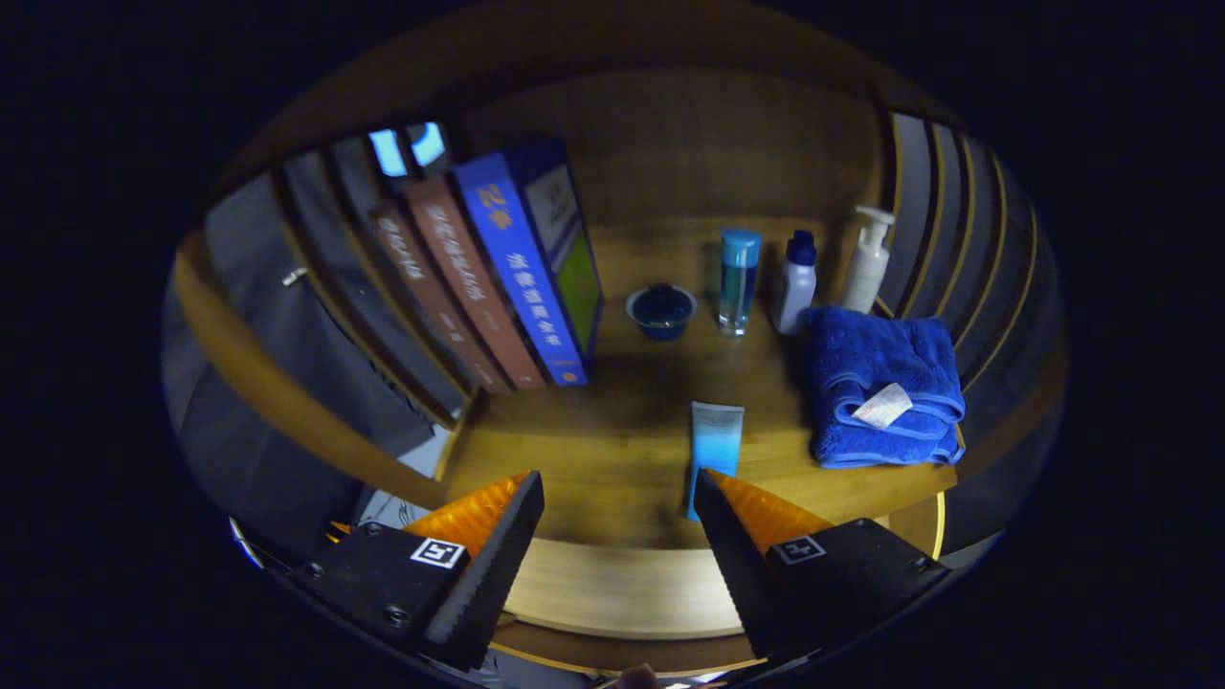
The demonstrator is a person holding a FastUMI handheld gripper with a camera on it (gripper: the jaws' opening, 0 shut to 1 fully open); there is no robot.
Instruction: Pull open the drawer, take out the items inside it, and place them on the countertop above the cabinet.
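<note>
- The flat pale-blue squeeze tube (716, 442) lay on the wooden countertop (612, 450) near its front edge, likely just set down there.
- The gripper (618, 498) hung above that edge, jaws apart and empty, the tube just ahead of one finger.
- Bare wood lay open between the upright books (498, 277) and the folded blue towel (880, 392).

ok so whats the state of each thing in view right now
gripper: open, empty, above the countertop's front edge
tube: lying flat, just ahead of the fingers
towel: folded
bowl: upright
tall bottle: upright, capped
small bottle: upright, capped
pump bottle: upright
books: standing, leaning
</note>
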